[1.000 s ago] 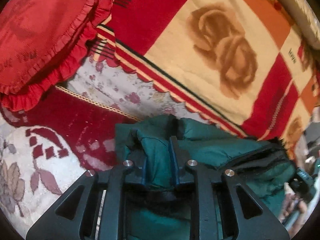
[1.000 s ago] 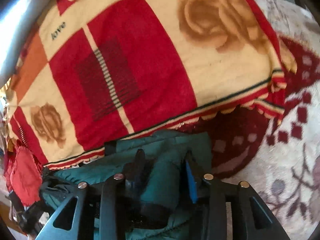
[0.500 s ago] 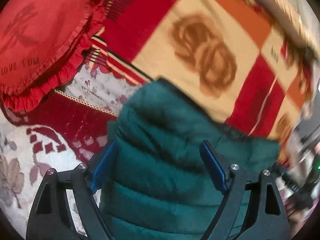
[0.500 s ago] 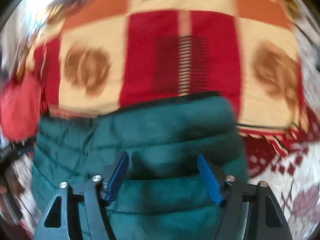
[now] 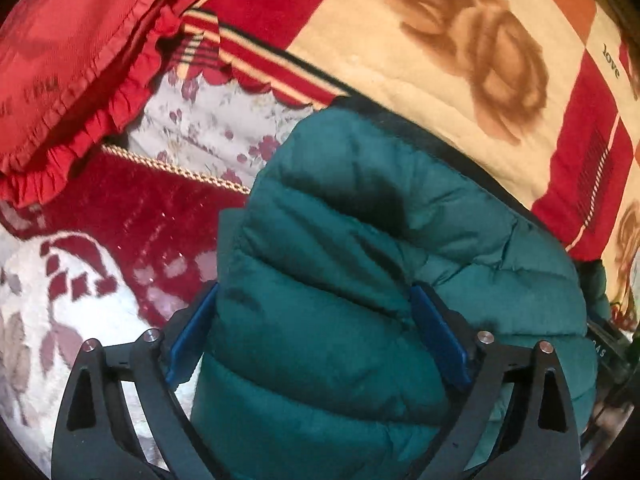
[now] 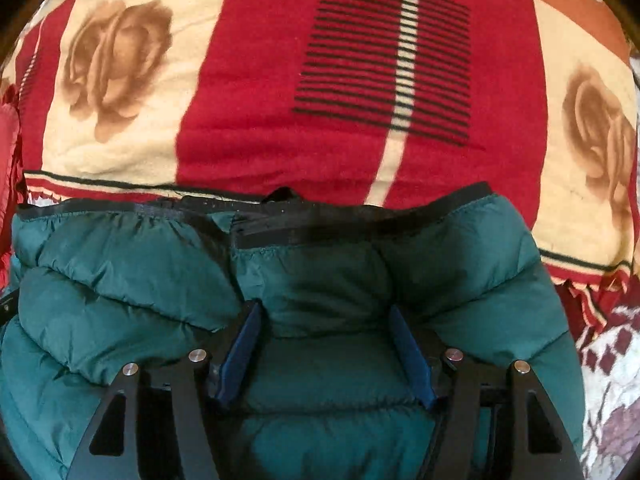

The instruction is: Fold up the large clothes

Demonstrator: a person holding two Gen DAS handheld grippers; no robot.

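Both grippers are being held with their jaws spread wide over a green puffer jacket, and nothing is being gripped by either. Between the blue pads of the left gripper a quilted bulge of the jacket is being framed, with the fabric touching the inner face of each pad; the right gripper is being pressed into the padding in the same way, its pads sunk a little into the quilting. The jacket is being shown lying in a thick bundle, its black-trimmed edge resting on a fleece blanket patterned with red and cream blocks and brown roses. In the left wrist view, the jacket's left side is being seen lying over a dark red patterned carpet. A red ruffled cushion is being shown at the upper left, well apart from the jacket, with a pale floral cloth between them. At the far right edge of that view some dark objects are being glimpsed, possibly equipment, though the blur is preventing them from being identified.
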